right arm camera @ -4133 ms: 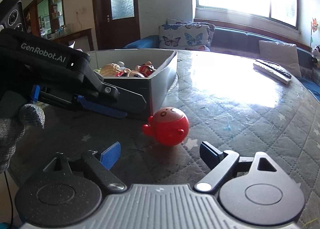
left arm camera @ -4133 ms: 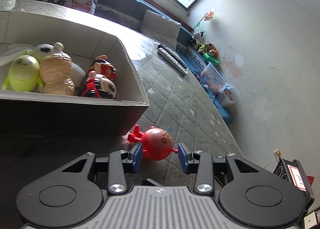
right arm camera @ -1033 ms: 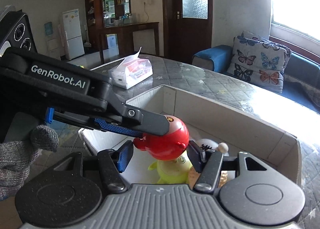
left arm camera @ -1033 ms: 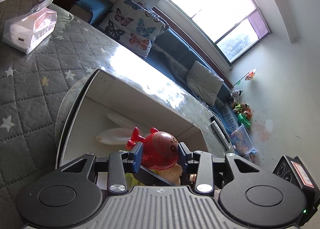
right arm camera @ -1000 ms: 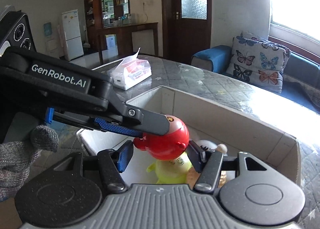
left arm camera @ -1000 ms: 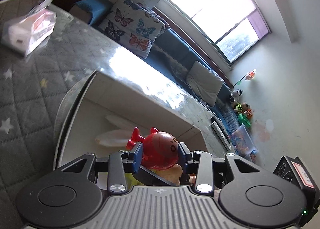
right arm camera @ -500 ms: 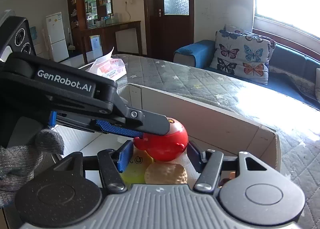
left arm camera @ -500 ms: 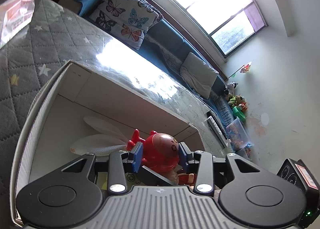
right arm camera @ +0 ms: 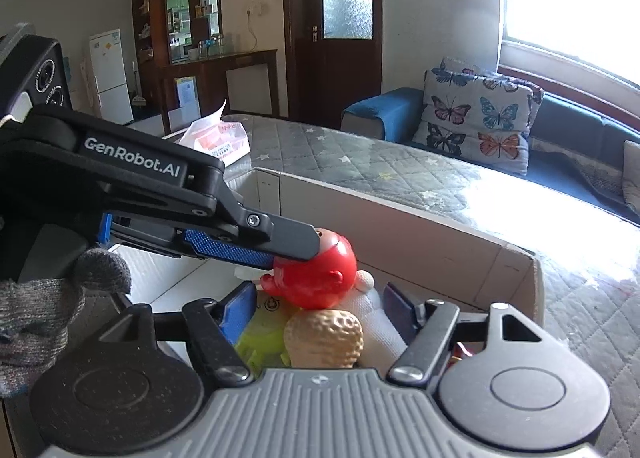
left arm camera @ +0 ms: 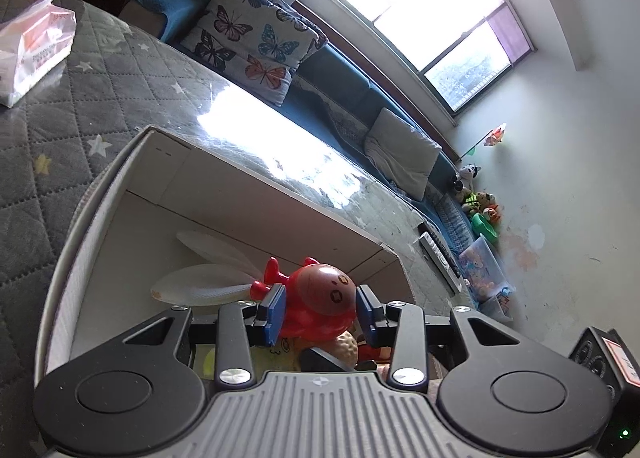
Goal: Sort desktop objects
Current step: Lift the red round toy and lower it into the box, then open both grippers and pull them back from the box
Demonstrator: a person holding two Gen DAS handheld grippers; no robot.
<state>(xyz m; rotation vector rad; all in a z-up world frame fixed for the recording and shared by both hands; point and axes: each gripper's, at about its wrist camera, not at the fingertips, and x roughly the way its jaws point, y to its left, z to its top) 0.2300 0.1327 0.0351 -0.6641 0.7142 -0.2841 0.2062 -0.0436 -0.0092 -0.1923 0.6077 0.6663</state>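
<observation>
My left gripper (left arm camera: 320, 310) is shut on a round red toy figure (left arm camera: 320, 304) and holds it over the open cardboard box (left arm camera: 224, 182). In the right wrist view the red toy (right arm camera: 320, 274) hangs from the left gripper's fingers (right arm camera: 256, 238) just above the toys in the box (right arm camera: 400, 214). My right gripper (right arm camera: 320, 308) is open and empty, its jaws wide apart just below the red toy. Under them lie a tan peanut-shaped toy (right arm camera: 324, 338) and a yellow-green toy (right arm camera: 260, 342). A white winged toy (left arm camera: 204, 278) lies on the box floor.
The box stands on a grey quilted table top (left arm camera: 48, 138). A white tissue pack (left arm camera: 32, 46) lies at the far left. A remote control (left arm camera: 438, 254) lies beyond the box. A blue sofa with a butterfly cushion (right arm camera: 480, 126) runs behind the table.
My left gripper lifted the red toy from the table and carried it over the box. In the last second both grippers have sunk lower toward the toys in the box.
</observation>
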